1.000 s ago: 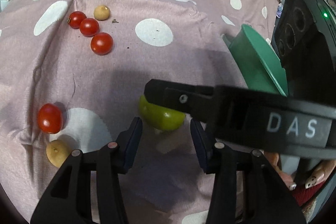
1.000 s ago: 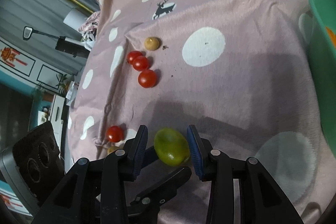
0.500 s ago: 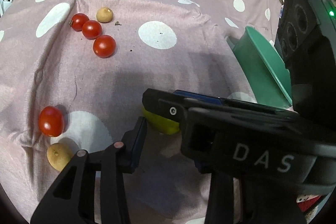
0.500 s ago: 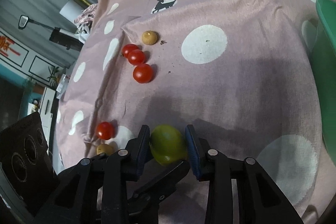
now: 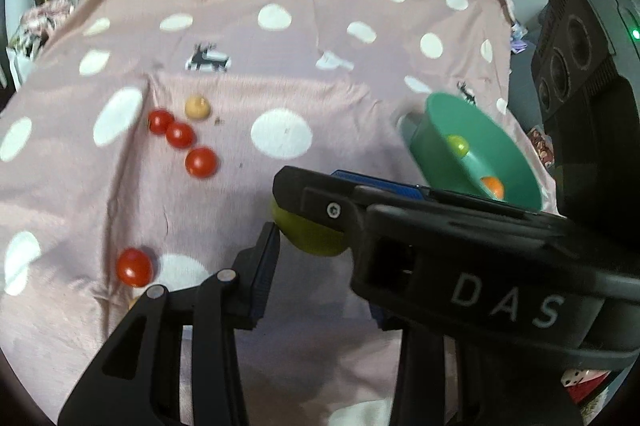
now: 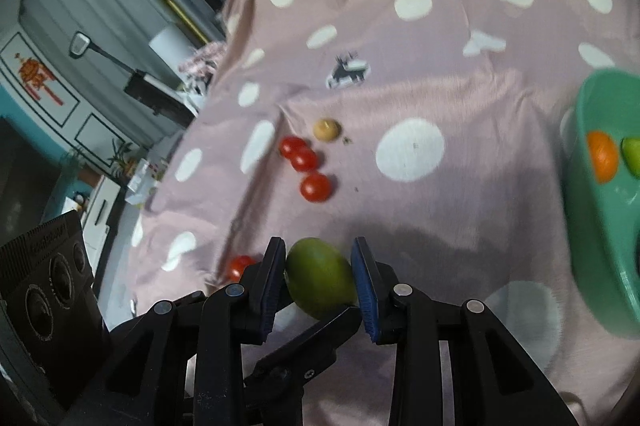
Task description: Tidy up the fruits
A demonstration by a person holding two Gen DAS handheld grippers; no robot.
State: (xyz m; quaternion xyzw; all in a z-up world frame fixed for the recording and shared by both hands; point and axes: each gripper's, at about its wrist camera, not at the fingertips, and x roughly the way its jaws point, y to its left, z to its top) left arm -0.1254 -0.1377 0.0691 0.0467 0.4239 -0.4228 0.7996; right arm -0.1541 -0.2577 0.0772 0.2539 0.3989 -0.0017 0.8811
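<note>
Smooth, round green fruit point(image 6: 320, 276) sits clenched between the right tongs point(image 6: 320, 280) above the pink dotted cloth point(image 6: 440, 98); it looks firm but slippery, best gripped across its middle. Left tongs point(image 5: 312, 262): unclear.

Two black plastic grippers, angular and linked. Left gripper point(image 5: 316, 258): blue ribbed pads, silver pivot pins. Right gripper point(image 6: 320, 278): the same blue pads, round silver rivets, pale "DAS" lettering on its side, boxy housing with three round recesses and a green light.
</note>
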